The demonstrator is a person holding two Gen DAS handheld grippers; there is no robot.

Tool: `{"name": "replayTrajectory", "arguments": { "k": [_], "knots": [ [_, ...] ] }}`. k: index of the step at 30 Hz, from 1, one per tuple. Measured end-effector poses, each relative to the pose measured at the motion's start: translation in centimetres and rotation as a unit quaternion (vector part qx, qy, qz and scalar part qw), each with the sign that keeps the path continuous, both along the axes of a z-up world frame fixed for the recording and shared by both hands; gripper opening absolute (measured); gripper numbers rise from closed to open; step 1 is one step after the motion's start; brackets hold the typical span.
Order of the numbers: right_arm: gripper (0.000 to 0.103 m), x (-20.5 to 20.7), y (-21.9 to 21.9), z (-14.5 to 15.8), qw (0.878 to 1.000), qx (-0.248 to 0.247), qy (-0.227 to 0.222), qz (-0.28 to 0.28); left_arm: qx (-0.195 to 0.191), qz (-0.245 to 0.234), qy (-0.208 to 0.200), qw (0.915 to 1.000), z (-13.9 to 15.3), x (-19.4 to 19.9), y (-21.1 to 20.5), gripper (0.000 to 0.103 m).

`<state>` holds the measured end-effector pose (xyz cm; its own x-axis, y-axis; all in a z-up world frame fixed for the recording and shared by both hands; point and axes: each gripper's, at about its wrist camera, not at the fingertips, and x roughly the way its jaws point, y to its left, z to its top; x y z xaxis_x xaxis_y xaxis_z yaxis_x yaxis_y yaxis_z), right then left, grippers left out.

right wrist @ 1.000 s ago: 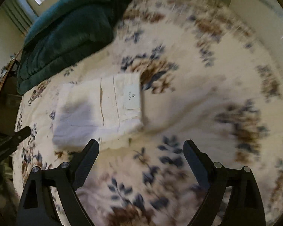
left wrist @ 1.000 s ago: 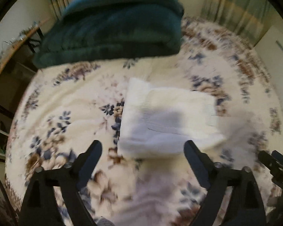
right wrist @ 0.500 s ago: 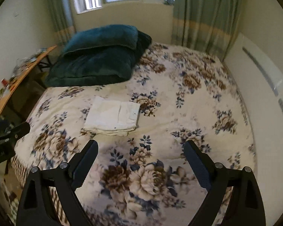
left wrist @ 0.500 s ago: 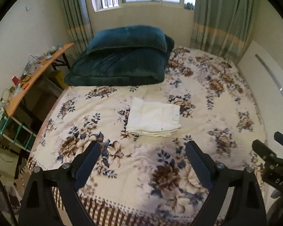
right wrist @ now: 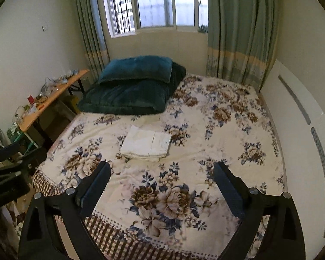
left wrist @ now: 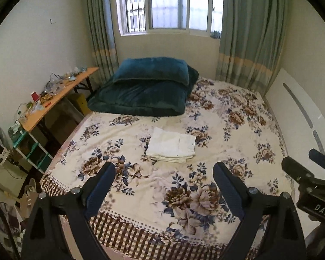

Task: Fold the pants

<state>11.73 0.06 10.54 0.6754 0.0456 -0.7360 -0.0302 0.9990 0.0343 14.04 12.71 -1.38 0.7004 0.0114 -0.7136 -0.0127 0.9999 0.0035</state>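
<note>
Floral bedding (left wrist: 216, 130) is filling the middle of both views, with the folded white pants (left wrist: 171, 146) lying at its centre, below the dark green quilt (left wrist: 145, 93). Left hand-held gripper (left wrist: 163, 179) and right hand-held gripper (right wrist: 162, 178) are hanging at the bottom of their frames, jaws spread wide and gripping nothing, well apart from the pants.

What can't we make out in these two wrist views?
- Pants: inner folds, hidden under the top layer, both views.
- Desk: the clutter on it is too small to identify, both views.
- Bed: near edge blocked by the right gripper.
- Left gripper: body cut off by the bottom edge.
</note>
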Motion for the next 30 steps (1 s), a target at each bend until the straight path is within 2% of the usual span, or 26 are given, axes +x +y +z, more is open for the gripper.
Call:
{"name": "replayTrajectory", "arguments": {
  "k": [6,12,17,20,21,25,30],
  "knots": [
    [0.098,-3.6,-1.0,4.2,1.000,-0.001,-0.030,0.010,-0.003,0.009,-0.015,0.9998,1.8,-3.0,-1.1,0.092],
    [0.098,-5.3,-1.7,5.7,0.999,-0.002,-0.029,0.016,-0.008,0.025,-0.024,0.9994,2.4,-3.8,-1.3,0.092],
    [0.098,-5.5,-2.4,5.5,0.999,0.003,-0.022,0.025,-0.005,0.028,-0.025,0.9993,2.3,-4.0,-1.4,0.092],
    [0.098,-5.4,-2.4,5.1,0.999,-0.002,-0.022,0.026,0.000,0.029,-0.025,0.9993,2.1,-3.8,-1.6,0.103],
    [0.099,-5.0,-2.6,4.9,0.999,-0.003,-0.021,0.026,0.002,0.028,-0.026,0.9993,2.0,-3.6,-1.6,0.103],
    [0.099,-3.0,-2.9,3.5,0.999,-0.010,-0.018,0.029,0.017,0.024,-0.015,0.9995,0.9,-1.3,-1.9,0.103],
    [0.099,0.9,-2.8,0.4,0.999,-0.013,-0.001,0.032,0.019,0.027,0.006,0.9994,-1.7,2.1,-1.9,0.103]
  ]
}}
